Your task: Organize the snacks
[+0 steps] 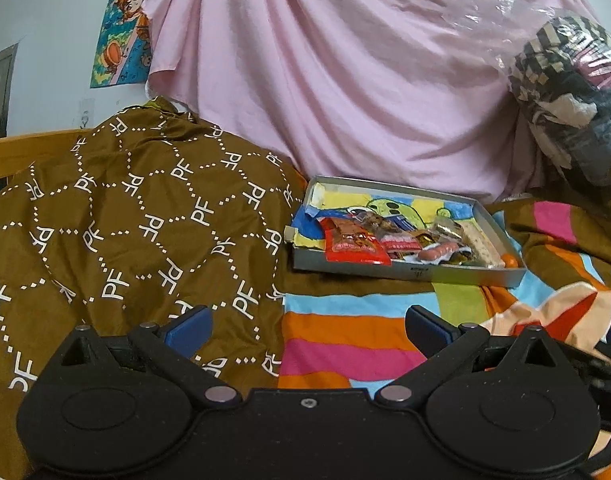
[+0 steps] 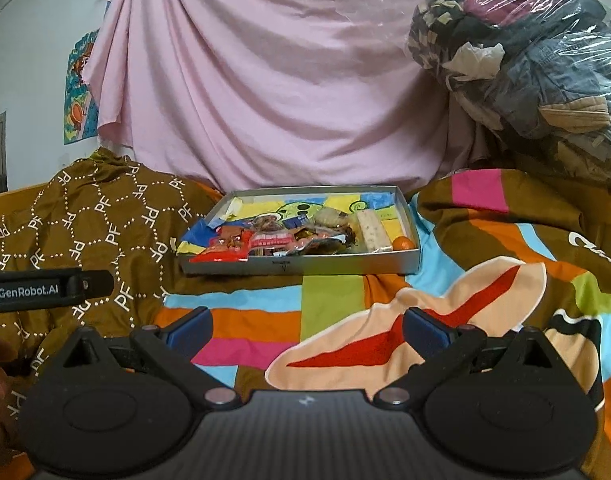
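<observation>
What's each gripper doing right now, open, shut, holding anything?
Left gripper: open, holding nothing, short of the snack tray.
Right gripper: open, holding nothing, also short of the tray.

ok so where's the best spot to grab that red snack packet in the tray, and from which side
Probably its near edge. The red snack packet lies flat at the near-left of the gray tray, its corner riding up over the low front wall. Come from the front with the right gripper, whose jaws stand open, and pinch that overhanging edge; other snacks crowd its right.
</observation>
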{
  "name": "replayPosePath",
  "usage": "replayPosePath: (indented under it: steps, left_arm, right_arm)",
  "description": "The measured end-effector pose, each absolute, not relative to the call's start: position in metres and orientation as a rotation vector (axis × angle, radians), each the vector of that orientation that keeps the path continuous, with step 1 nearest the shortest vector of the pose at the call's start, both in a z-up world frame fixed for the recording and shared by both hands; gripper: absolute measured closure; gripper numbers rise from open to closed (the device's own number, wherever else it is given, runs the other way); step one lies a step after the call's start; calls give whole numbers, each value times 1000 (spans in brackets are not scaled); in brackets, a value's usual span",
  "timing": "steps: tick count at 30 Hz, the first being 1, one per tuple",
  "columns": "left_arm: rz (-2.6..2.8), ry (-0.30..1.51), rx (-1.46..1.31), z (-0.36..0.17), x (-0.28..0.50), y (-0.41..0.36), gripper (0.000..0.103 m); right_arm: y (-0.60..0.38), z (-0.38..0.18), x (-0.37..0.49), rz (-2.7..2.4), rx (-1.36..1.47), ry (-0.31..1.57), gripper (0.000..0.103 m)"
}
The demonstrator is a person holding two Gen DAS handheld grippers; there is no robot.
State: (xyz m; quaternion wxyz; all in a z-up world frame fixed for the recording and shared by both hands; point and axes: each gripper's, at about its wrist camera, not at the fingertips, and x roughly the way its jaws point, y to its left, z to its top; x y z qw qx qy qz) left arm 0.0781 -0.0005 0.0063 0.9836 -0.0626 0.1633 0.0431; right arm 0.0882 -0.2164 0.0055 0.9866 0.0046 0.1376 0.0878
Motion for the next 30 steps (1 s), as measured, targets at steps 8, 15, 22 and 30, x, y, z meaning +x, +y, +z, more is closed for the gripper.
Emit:
replayPosePath:
  steps: [8, 15, 22, 30]
  left_arm:
    - [60, 342, -102, -4, 72, 1, 1]
    - [42, 336, -74, -11, 66, 1, 1]
    - [57, 339, -93, -14, 65, 4, 1]
    - [62, 340, -85, -15, 64, 3, 1]
  right_arm:
    - [-212, 1, 84, 148, 13, 266, 0]
    - [-206, -8, 89, 88, -30, 279, 0]
    - [-204, -12, 89, 105, -36, 291, 0]
    - [-201, -12, 89, 114, -48, 296, 0]
